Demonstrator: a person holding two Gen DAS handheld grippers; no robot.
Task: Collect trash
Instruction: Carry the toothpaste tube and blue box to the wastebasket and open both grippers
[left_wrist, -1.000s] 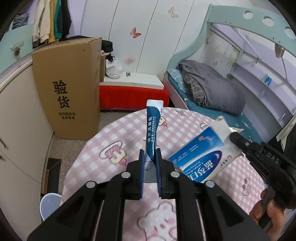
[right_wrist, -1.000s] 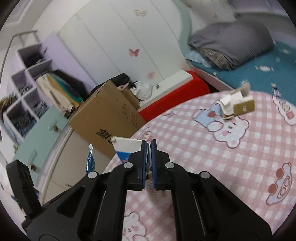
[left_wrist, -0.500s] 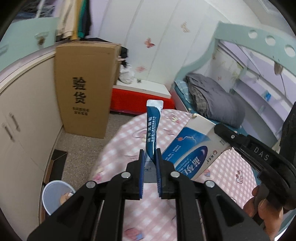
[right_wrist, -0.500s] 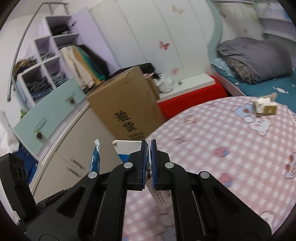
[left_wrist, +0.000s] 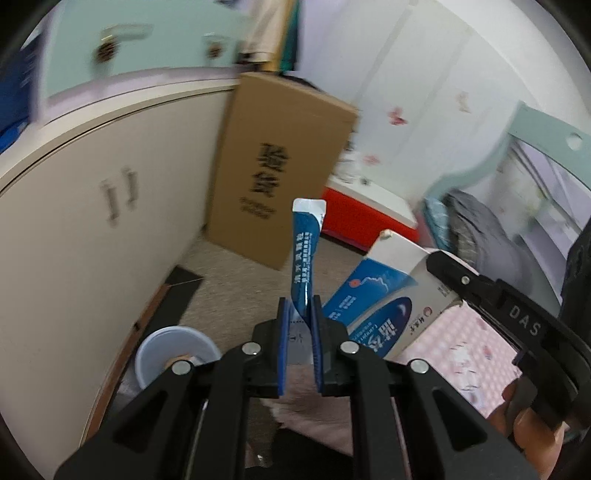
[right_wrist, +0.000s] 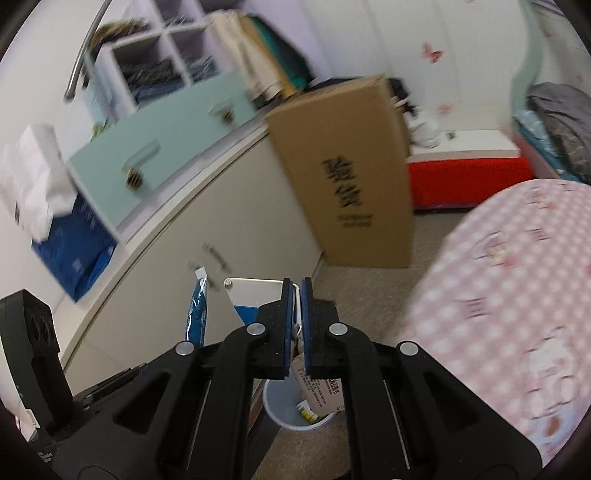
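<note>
Both views are motion-blurred at the edges, so you cannot read the print on the carton (left_wrist: 275, 168) by the cabinet (left_wrist: 96, 236) cleanly. Your left gripper (left_wrist: 299, 321) has its jaws pinching the lower end of a blue tube (left_wrist: 304, 254); the tube stands upright above them, its base hidden between the pads. Your right gripper (right_wrist: 295, 314) has its jaws pressed together on a flap of the toothpaste box (left_wrist: 384, 295); in the right view most of the box is hidden behind the fingers. A pale bin (right_wrist: 299, 410) sits on the floor beside the pink worktop (right_wrist: 509, 314), below the right jaws. It holds some scraps, possibly paper; the contents are hard to make out. In the left view the bin is partly cut off by the gripper.
</note>
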